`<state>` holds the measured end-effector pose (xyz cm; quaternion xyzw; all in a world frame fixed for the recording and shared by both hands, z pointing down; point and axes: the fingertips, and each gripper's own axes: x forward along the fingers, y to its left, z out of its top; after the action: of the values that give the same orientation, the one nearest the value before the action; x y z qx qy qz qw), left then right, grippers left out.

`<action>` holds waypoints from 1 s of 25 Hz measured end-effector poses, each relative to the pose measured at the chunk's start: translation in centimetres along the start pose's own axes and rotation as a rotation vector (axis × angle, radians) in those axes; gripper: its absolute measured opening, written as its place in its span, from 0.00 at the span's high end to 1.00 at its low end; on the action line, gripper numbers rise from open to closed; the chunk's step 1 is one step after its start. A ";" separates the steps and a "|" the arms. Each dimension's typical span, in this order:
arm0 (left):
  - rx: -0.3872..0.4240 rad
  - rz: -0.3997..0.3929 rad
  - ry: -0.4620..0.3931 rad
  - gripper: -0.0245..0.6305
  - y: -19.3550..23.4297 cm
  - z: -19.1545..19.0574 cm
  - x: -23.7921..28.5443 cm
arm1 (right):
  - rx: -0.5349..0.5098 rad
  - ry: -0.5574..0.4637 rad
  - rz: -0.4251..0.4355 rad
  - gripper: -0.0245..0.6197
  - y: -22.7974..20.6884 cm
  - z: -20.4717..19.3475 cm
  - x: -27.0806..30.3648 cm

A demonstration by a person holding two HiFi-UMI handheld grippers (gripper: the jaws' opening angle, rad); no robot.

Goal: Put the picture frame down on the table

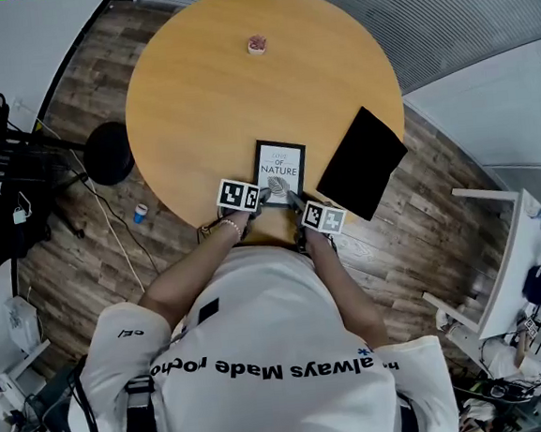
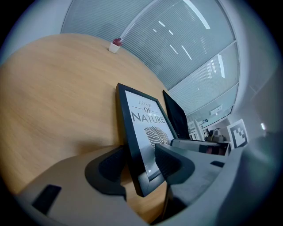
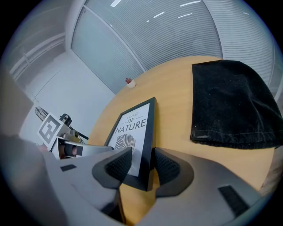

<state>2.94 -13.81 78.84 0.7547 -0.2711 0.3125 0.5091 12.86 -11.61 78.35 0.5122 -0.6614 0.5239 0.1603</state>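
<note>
A black picture frame (image 1: 279, 170) with a "Love of Nature" print lies near the front edge of the round wooden table (image 1: 203, 94). Both grippers stand at its near corners. In the left gripper view the frame (image 2: 146, 128) runs between the jaws of my left gripper (image 2: 139, 165), which stand slightly apart from it, so that gripper (image 1: 264, 197) is open around the corner. My right gripper (image 3: 142, 165) has its pads against the rim of the frame (image 3: 132, 128) and is shut on it; in the head view that gripper (image 1: 291, 199) is at the frame's near right corner.
A black cloth (image 1: 362, 162) lies on the table right of the frame, reaching the rim. A small red and white object (image 1: 256, 44) sits at the far side. On the floor are a black round stool (image 1: 108, 153), a blue cup (image 1: 139, 212) and a white table (image 1: 510, 265).
</note>
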 end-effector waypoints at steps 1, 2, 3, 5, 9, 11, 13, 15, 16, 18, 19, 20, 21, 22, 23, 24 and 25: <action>0.002 0.001 0.002 0.66 0.0 0.0 0.1 | -0.001 0.002 -0.001 0.70 -0.1 0.0 0.0; 0.004 0.003 0.003 0.66 0.0 -0.1 0.1 | -0.003 0.003 -0.002 0.70 -0.1 0.0 0.0; 0.007 0.006 0.004 0.66 0.1 -0.1 0.1 | -0.004 0.004 -0.003 0.70 -0.1 -0.1 0.0; 0.010 0.010 0.007 0.66 0.1 -0.1 0.1 | -0.005 0.004 -0.005 0.70 -0.1 -0.1 0.1; 0.020 0.018 0.013 0.66 0.2 -0.1 0.2 | -0.007 0.007 -0.006 0.70 -0.1 -0.1 0.2; 0.031 0.028 0.016 0.65 0.2 -0.1 0.2 | -0.010 0.008 -0.009 0.70 -0.2 -0.1 0.3; 0.049 0.041 0.022 0.65 0.2 -0.2 0.2 | -0.013 0.011 -0.012 0.70 -0.2 -0.3 0.2; 0.070 0.056 0.028 0.65 0.2 -0.3 0.2 | -0.016 0.012 -0.015 0.70 -0.2 -0.3 0.1; 0.078 0.062 0.031 0.64 0.2 -0.4 0.1 | -0.017 0.012 -0.017 0.70 -0.2 -0.4 0.1; 0.086 0.070 0.034 0.64 0.2 -0.5 0.2 | -0.020 0.014 -0.018 0.70 -0.2 -0.5 0.1; 0.088 0.074 0.035 0.64 0.2 -0.5 0.2 | -0.021 0.016 -0.018 0.70 -0.2 -0.5 0.1; 0.091 0.078 0.036 0.64 0.1 -0.5 0.2 | -0.023 0.016 -0.018 0.70 -0.2 -0.5 0.1; 0.094 0.082 0.036 0.64 0.1 -0.5 0.2 | -0.024 0.017 -0.018 0.70 -0.3 -0.5 0.0; 0.098 0.087 0.038 0.64 0.1 -0.5 0.2 | -0.025 0.018 -0.018 0.70 -0.3 -0.5 0.0; 0.104 0.091 0.039 0.64 0.1 -0.5 0.2 | -0.026 0.019 -0.018 0.70 -0.4 -0.5 0.0; 0.112 0.095 0.040 0.64 0.1 -0.5 0.3 | -0.027 0.019 -0.017 0.70 -0.4 -0.5 0.0; 0.119 0.098 0.041 0.63 0.1 -0.5 0.3 | -0.029 0.020 -0.016 0.70 -0.4 -0.6 0.1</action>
<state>2.96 -13.37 79.25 0.7630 -0.2782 0.3678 0.4530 12.99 -11.12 78.85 0.5097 -0.6632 0.5182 0.1784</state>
